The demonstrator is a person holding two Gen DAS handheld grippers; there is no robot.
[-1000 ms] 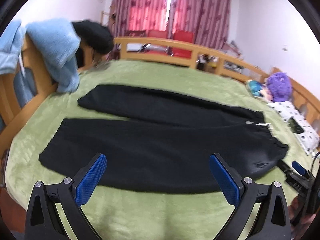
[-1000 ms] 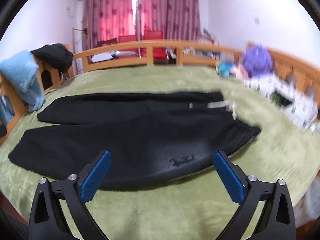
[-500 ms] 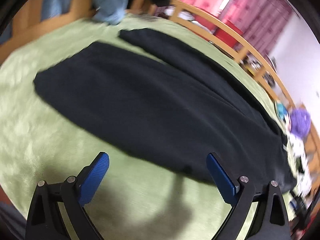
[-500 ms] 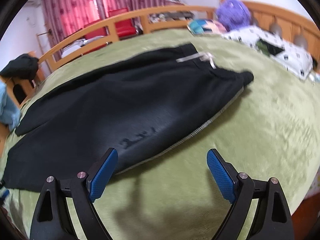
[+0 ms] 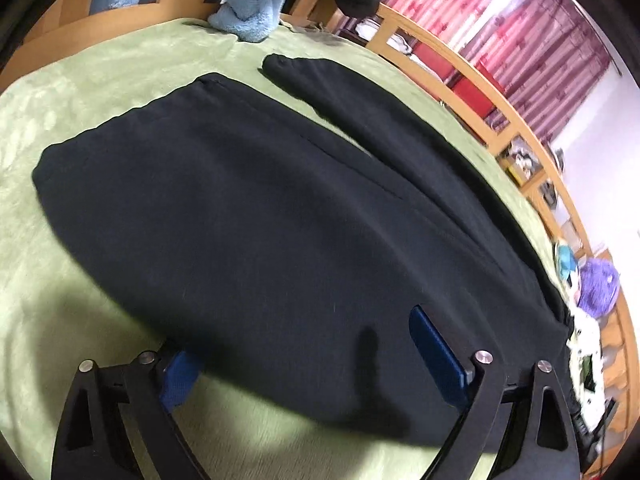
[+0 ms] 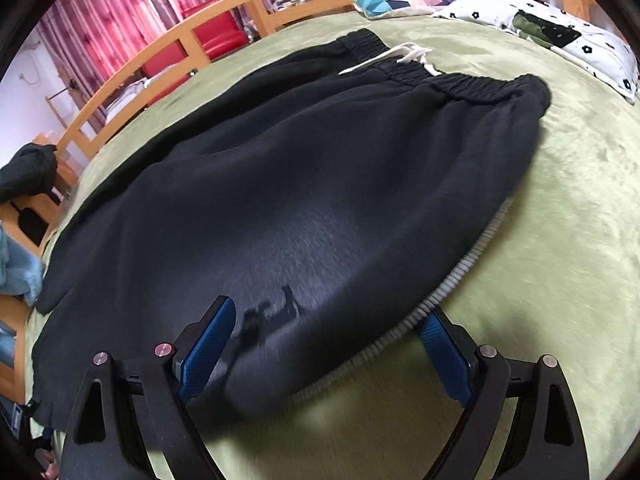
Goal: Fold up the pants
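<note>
Across the green bed (image 5: 92, 80) the black pants (image 5: 248, 216) lie flat and spread, both legs side by side, waistband (image 6: 460, 84) toward the pillow (image 6: 560, 36), nothing folded yet. That layout leaves the near long edge free to lift, which seems the reason both tools sit low along it. Left gripper (image 5: 304, 356) straddles the near leg's edge, one blue pad partly tucked under the cloth, the other above it; its jaws have just been closing but are apart, not pressing. Right gripper (image 6: 328, 344) brackets the hip edge near the logo (image 6: 272, 316) and grey stripe (image 6: 456, 280), jaws wide, gripping nothing.
</note>
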